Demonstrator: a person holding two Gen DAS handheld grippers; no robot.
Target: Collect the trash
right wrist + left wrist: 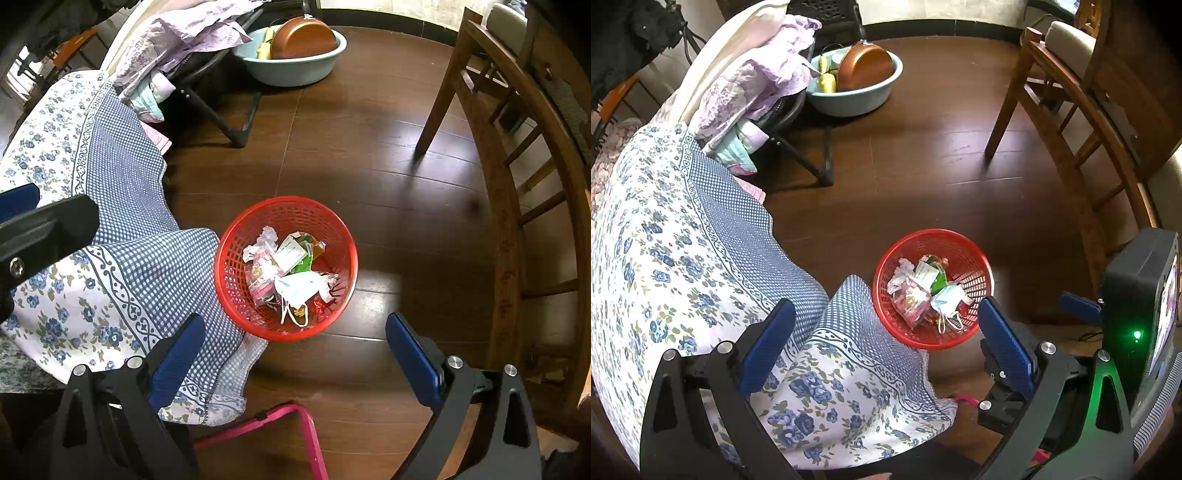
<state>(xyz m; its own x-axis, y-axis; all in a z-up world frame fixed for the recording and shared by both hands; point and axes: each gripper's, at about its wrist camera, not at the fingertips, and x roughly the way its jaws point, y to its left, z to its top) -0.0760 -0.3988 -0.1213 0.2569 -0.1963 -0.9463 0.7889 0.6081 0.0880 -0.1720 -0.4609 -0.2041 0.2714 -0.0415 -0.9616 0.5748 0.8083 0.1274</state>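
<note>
A red basket [286, 267] sits on the dark wood floor [388, 177], right against the hanging edge of a blue floral cloth [122, 258] that drapes down beside it. The trash is inside the basket: a white face mask [301, 290] with its ear loops trailing toward the near rim, crumpled clear wrappers [260, 254] on the cloth side, and a small white-and-green carton [291, 253] lying on top of them (a bit of red foil shows by the mask, too small to make out). Both grippers hang above this spot with nothing in them. The left gripper [886, 328] has its blue pads spread wide, one over the cloth and the other beside the basket's rim. The right gripper [295, 339] is likewise spread wide, its jaws framing the basket's near side and bare floor. Farther back, a pale blue basin [295, 59] holding a copper pan [304, 38] rests on the floor near a folding stand piled with lilac laundry [184, 40]. A wooden chair [517, 166] stands off to the right, well apart from the basket. A pink frame [295, 435] lies on the floor, close under the right gripper.
</note>
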